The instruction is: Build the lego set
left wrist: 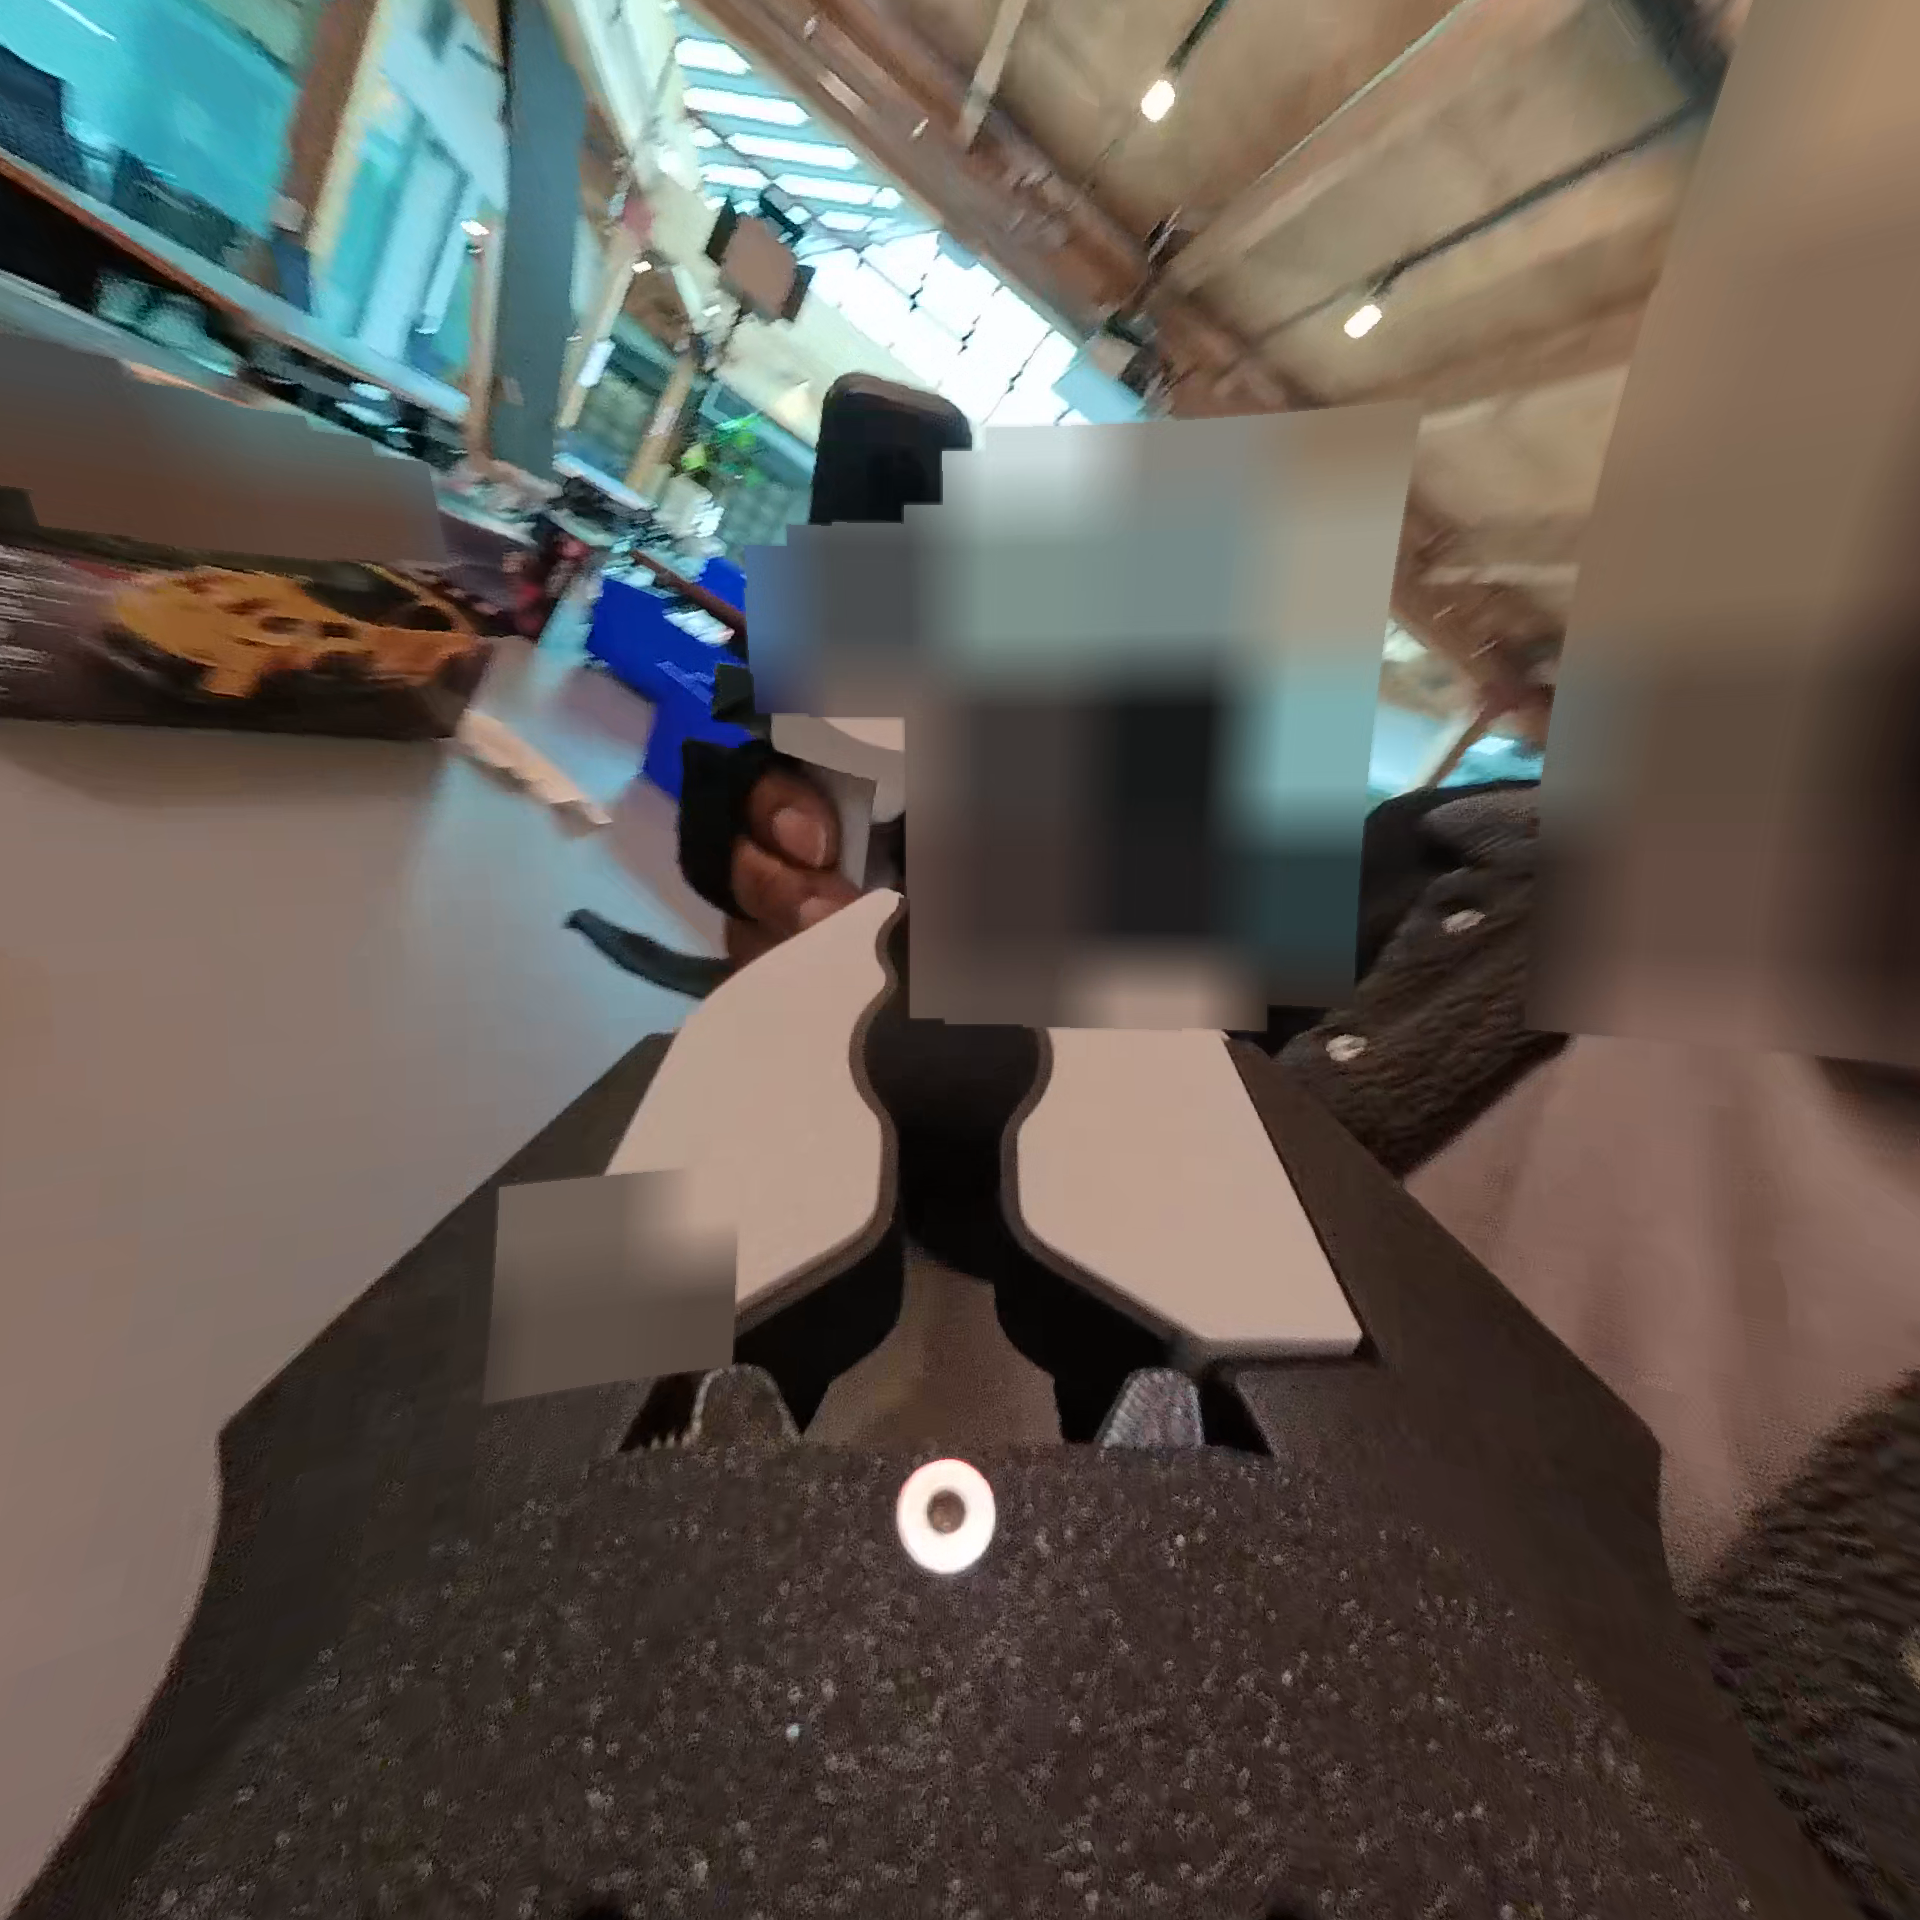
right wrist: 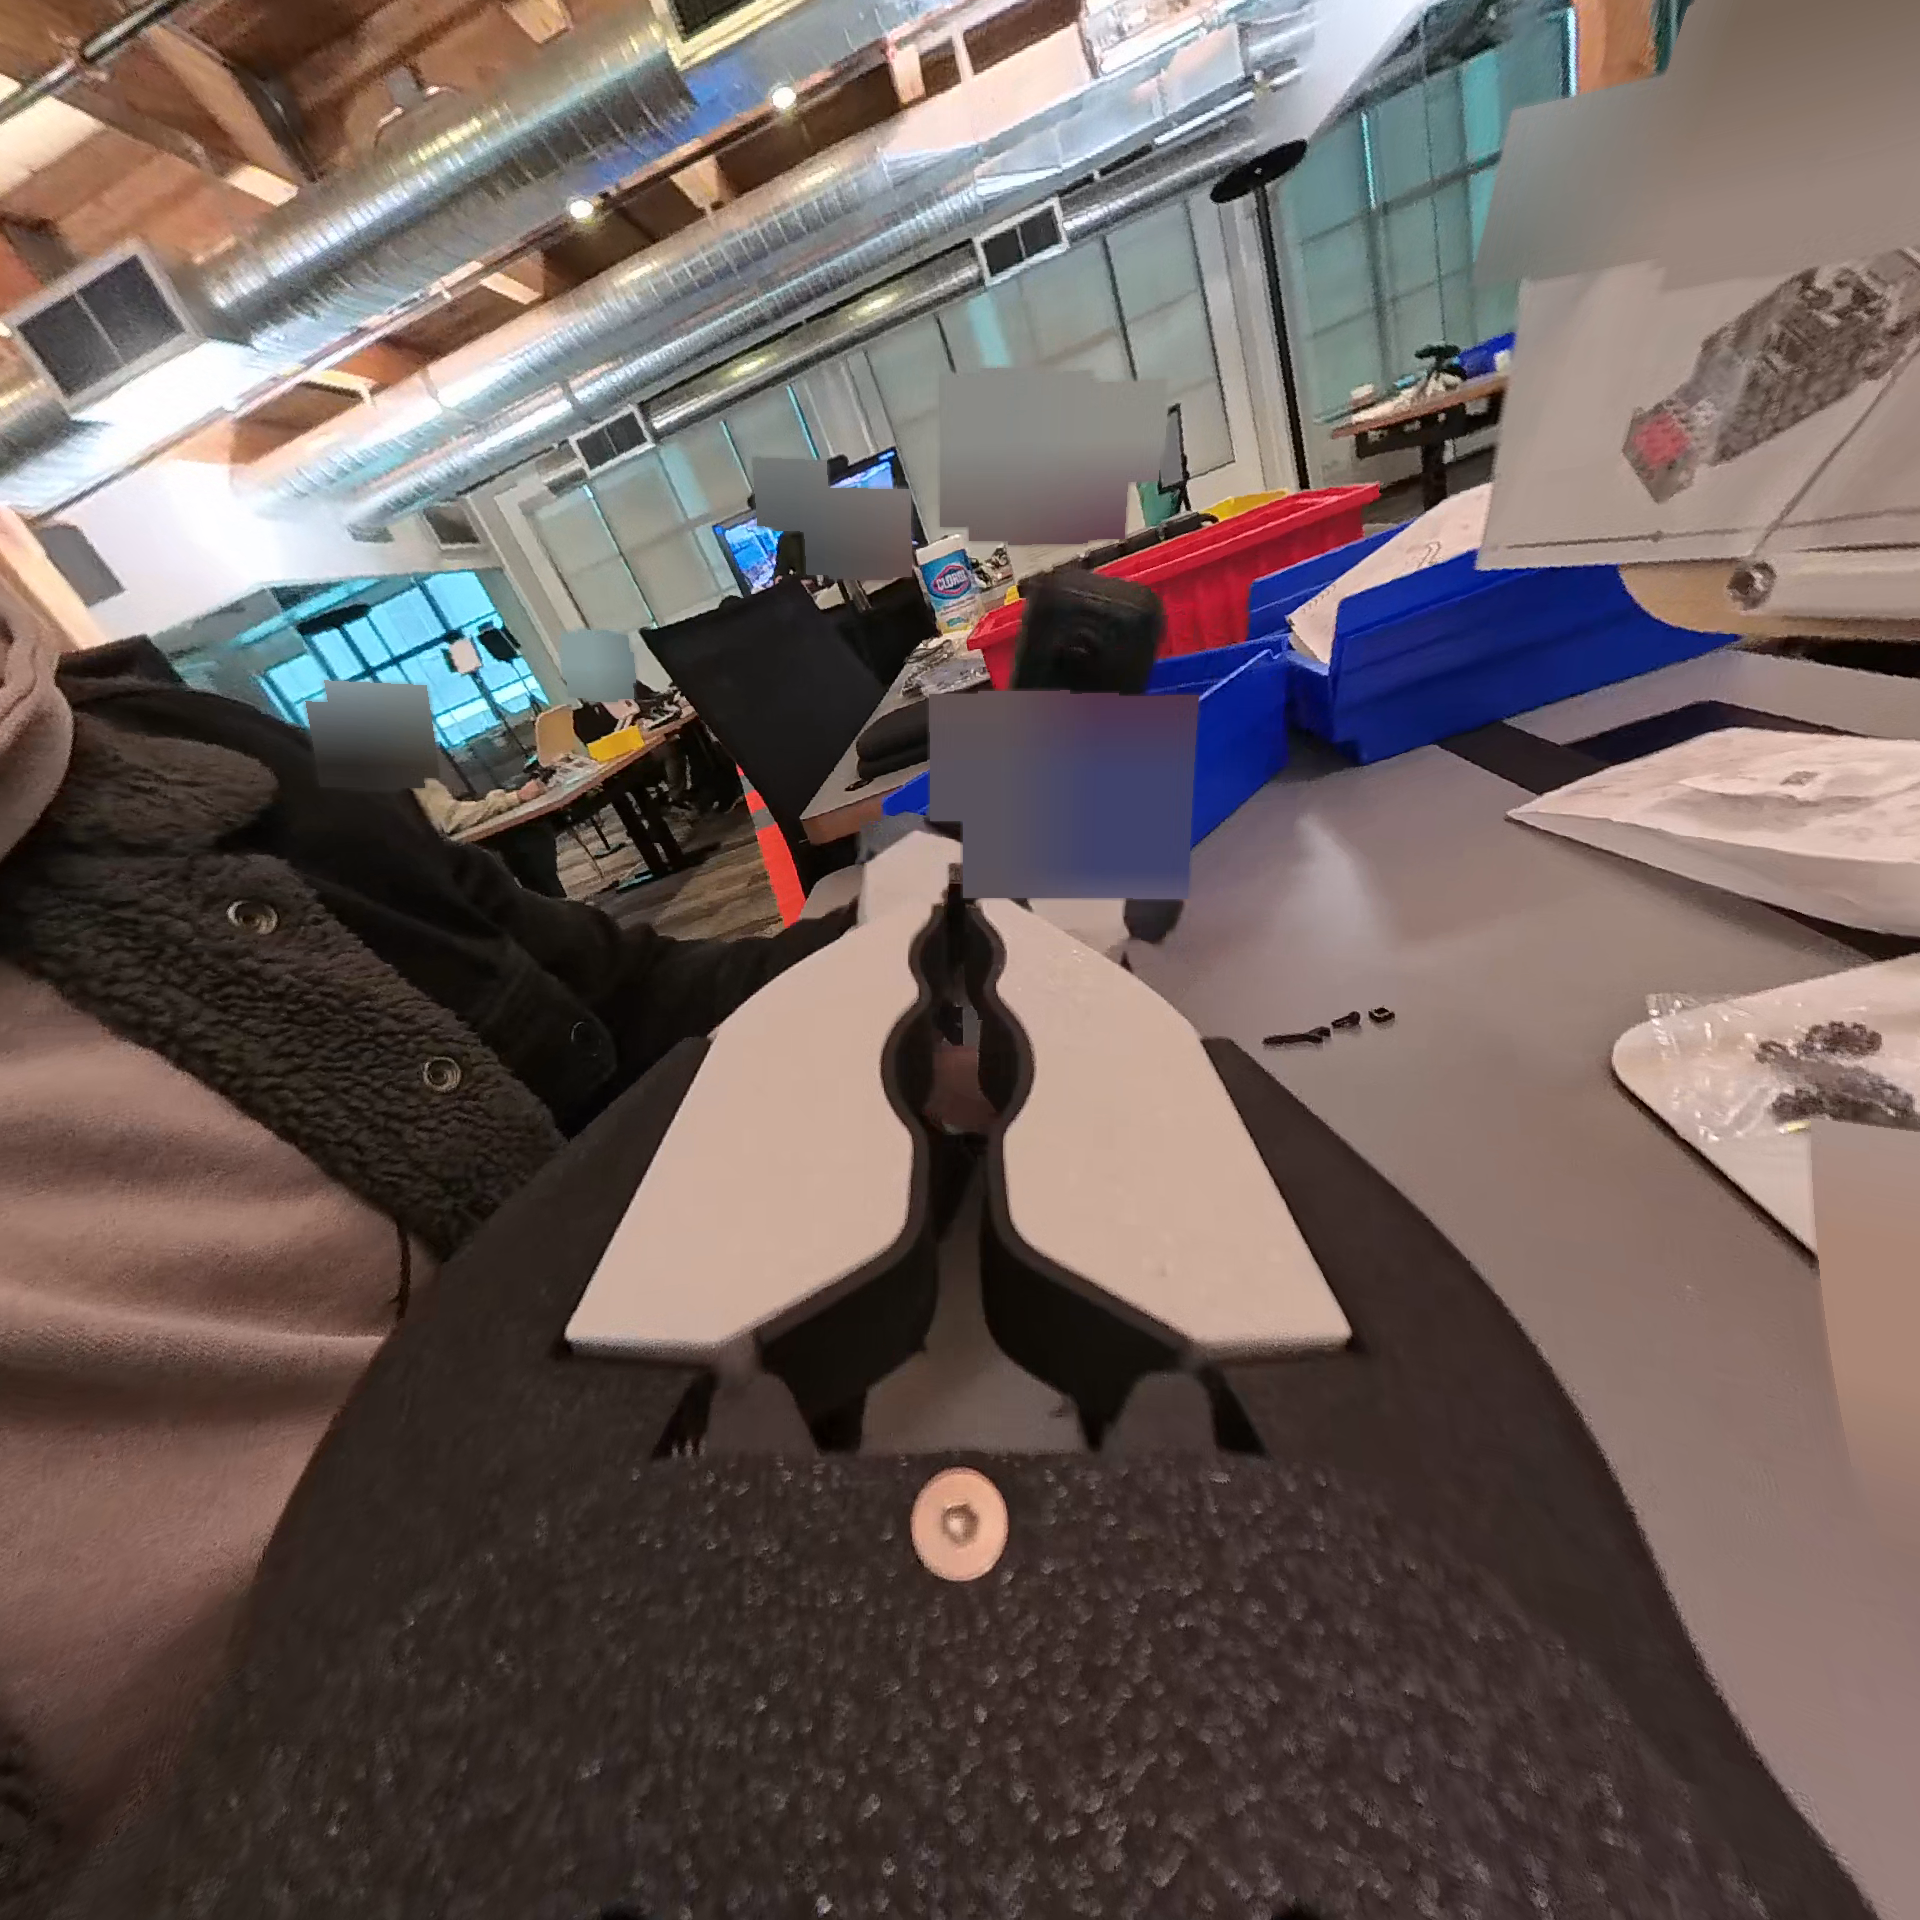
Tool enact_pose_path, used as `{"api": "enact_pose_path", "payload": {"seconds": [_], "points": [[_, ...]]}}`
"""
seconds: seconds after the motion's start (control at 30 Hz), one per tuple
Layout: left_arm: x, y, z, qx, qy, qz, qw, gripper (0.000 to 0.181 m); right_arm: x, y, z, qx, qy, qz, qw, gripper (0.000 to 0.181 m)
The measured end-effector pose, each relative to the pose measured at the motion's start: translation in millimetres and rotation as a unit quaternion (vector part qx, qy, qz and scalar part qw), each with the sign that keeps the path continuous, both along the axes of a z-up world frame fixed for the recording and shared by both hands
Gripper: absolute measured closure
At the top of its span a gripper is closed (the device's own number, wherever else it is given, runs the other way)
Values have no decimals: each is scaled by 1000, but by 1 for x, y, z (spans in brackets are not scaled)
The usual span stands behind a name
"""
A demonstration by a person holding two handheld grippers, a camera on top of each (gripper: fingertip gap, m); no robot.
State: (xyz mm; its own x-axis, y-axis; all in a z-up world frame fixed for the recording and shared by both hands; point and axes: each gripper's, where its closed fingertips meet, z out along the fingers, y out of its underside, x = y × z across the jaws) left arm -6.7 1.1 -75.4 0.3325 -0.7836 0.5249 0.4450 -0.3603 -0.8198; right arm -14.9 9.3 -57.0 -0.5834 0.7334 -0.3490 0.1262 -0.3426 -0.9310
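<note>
Grey tabletop (left wrist: 260,1039), left wrist view: the left gripper (left wrist: 951,1049) is raised and tilted toward the ceiling, its white fingers (left wrist: 779,1122) set apart with a dark gap between them; the tips run under a blurred patch, so whether anything is pinched there cannot be told. Beyond it a hand (left wrist: 779,831) grips the other tool. A dark product box (left wrist: 239,644) with a yellow vehicle pictured on it lies on the far left of the table, and one curved black piece (left wrist: 644,951) rests loose on the surface near the hand. Right wrist view: the right gripper (right wrist: 954,914) has its fingers drawn nearly together, clamped on a thin black lego part (right wrist: 951,987) that stands upright in the narrow slot between them. Just right of the fingers, a few small black pieces (right wrist: 1330,1023) lie on the table. Farther right, a clear bag of dark parts (right wrist: 1818,1081) sits on a pale tray (right wrist: 1662,1081), with a printed instruction sheet (right wrist: 1745,821) behind it and an open booklet page (right wrist: 1714,416) propped above, showing the grey model. Blue bins (right wrist: 1455,665) and a red bin (right wrist: 1226,582) stand behind. Progress, as judged: early stage; no assembled model appears in either view, most parts remain bagged, and nearly all of the build is left.
</note>
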Motion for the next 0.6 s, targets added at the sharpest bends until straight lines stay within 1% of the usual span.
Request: {"api": "enact_pose_path", "payload": {"seconds": [0.1,0.2,0.33,0.47,0.6], "points": [[-3,4,-10,10,83,46,995,168,-7,8,-12,-2,-36,-21,999,179],[-3,8,-19,13,134,71,988,168,-11,10,-19,-18,-59,-24,998,179],[-4,10,-26,11,176,88,980,181,-14,10,-22,-31,-70,-26,997,179],[-1,11,-32,13,209,93,973,181,-16,15,-23,-54,-76,-31,995,179],[-3,13,-32,10,205,103,973,181,-17,18,-23,-75,-79,-31,994,179]]}}
